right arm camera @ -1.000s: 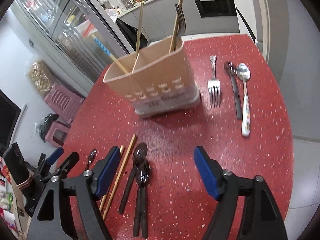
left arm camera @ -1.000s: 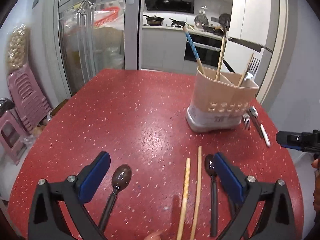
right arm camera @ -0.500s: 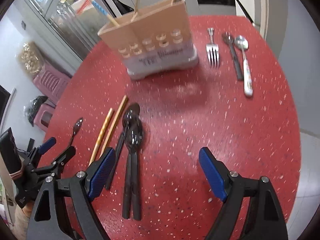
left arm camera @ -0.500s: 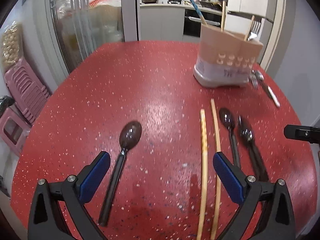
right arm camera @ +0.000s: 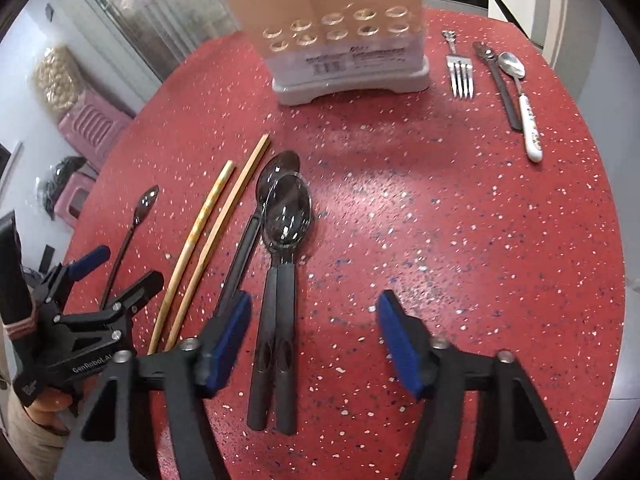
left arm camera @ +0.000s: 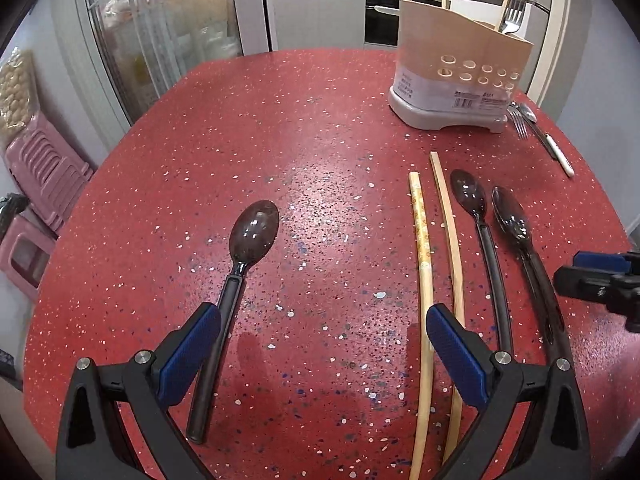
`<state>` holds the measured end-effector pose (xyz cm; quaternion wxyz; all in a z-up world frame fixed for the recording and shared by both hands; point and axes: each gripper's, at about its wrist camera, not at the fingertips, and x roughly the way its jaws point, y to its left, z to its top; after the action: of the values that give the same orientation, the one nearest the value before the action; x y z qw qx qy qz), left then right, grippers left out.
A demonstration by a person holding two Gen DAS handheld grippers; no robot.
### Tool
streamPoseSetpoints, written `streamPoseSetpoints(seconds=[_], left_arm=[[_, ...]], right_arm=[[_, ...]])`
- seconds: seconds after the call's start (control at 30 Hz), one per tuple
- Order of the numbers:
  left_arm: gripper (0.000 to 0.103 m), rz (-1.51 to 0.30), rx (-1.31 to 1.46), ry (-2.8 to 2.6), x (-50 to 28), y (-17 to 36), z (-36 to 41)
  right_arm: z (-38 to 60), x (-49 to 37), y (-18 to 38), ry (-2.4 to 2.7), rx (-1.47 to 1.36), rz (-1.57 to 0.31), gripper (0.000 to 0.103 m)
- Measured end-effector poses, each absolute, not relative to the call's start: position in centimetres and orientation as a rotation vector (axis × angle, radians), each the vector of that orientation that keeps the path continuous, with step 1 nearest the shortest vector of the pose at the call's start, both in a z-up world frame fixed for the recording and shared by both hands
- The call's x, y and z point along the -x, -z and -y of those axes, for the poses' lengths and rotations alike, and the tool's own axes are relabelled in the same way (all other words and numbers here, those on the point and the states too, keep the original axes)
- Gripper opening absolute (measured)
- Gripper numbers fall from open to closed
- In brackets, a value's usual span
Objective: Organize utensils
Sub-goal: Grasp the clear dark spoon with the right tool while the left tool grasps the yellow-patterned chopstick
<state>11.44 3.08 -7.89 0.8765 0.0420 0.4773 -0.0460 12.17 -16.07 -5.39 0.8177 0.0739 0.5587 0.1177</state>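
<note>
Broadly, largest to smallest:

- Round red speckled stone counter (left arm camera: 320, 128), carrying every item below.
- Beige perforated plastic utensil caddy on a grey base (left arm camera: 452, 76), upright at the far right of the counter. It holds a blue-patterned chopstick, a plain wooden chopstick and a steel fork with a wooden handle (left arm camera: 510, 12).
- Left claw (left arm camera: 322, 344), black frame with blue pads, spread wide and pinching nothing. It hangs low over the near edge of the counter. The lone spoon's handle passes just beside its left pad, and the speckled chopstick passes just beside its right pad.
- Right claw (right arm camera: 314, 336), same build, jaws closing. The handles of the stacked spoons lie between the pads, which do not touch them.
- Pair of chopsticks, one pale and yellow-speckled (left arm camera: 422, 264), one plain wood (left arm camera: 450, 232), lying side by side.
- Two dark translucent plastic spoons (right arm camera: 280, 248), right of the chopsticks. In the right wrist view they look overlapped, bowls stacked.
- Third dark translucent plastic spoon (left arm camera: 240, 272), lying alone left of the chopsticks, well apart from them, bowl pointing away.
- Silver metal spoon with a white patterned ceramic handle (right arm camera: 522, 96), right of the caddy.
- Small dark-handled utensil (right arm camera: 500, 80), just beside the ceramic-handled spoon; type unclear.
- Steel fork (right arm camera: 460, 70), flat on the counter between the caddy and that utensil.
</note>
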Motion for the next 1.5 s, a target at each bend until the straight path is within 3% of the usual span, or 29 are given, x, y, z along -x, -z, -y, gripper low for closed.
streamPoseSetpoints(seconds=[0.07, 0.17, 0.73, 1.4, 1.43, 1.5], left_arm=[[0.103, -0.997, -0.095, 0.098, -11.5, 8.0, -3.0], [0.103, -1.002, -0.107, 0.097, -11.6, 8.2, -2.7], [0.103, -1.005, -0.125, 0.101, -12.2, 8.4, -2.0], [0.103, -1.063, -0.213, 0.228, -15.3, 8.4, 1.0], [0.102, -1.074, -0.208, 0.247, -15.5, 8.3, 1.2], [0.093, -1.099, -0.182, 0.293, -15.9, 8.2, 1.5]], right_arm=[[16.0, -12.1, 5.7, -0.251, -0.153, -1.203, 0.051], [15.8, -11.9, 5.8, -0.247, -0.130, -1.199, 0.047], [14.5, -11.9, 5.9, -0.199, 0.034, -1.175, 0.040], [11.6, -16.4, 5.7, -0.256, 0.201, -1.261, 0.039], [11.7, -16.4, 5.6, -0.264, 0.204, -1.260, 0.037], [11.8, -16.4, 5.6, -0.270, 0.205, -1.256, 0.017]])
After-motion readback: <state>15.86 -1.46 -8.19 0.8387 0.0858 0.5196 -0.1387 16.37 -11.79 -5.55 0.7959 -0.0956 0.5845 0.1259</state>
